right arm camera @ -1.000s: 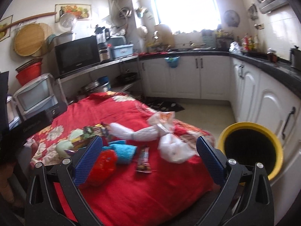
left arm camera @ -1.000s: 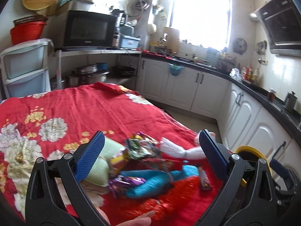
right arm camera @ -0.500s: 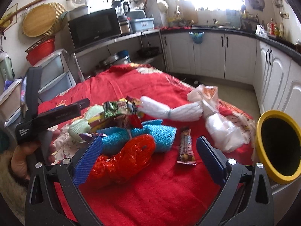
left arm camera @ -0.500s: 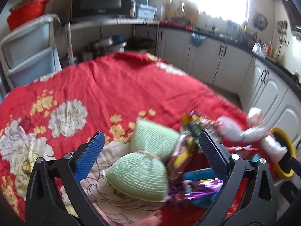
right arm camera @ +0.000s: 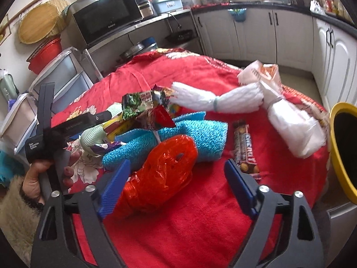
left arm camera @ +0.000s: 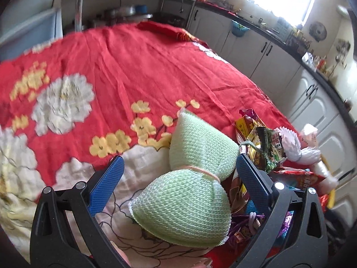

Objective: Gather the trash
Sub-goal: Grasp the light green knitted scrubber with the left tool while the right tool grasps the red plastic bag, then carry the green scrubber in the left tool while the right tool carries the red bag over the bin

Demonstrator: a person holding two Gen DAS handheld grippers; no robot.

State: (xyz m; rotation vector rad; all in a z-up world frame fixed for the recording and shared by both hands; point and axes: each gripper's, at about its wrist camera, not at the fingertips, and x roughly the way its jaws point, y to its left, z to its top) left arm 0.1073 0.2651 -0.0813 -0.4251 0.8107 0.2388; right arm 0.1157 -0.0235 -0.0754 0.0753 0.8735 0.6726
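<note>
Closing in from a higher view, right gripper [right arm camera: 175,184] fingers narrow around red wrapper [right arm camera: 160,176] without pressing it; left gripper [left arm camera: 178,178] fingers spread beside green scrubber [left arm camera: 189,192], low centre; pickup imminent.

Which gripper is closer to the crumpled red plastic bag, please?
Right. The right gripper is open around the red plastic bag, pads not pressing it. The left gripper straddles the green mesh sponge beyond the wrappers.

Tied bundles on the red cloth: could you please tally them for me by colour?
Green bundle: 1
Blue bundle: 1
White bundle: 1
Total: 3
</note>
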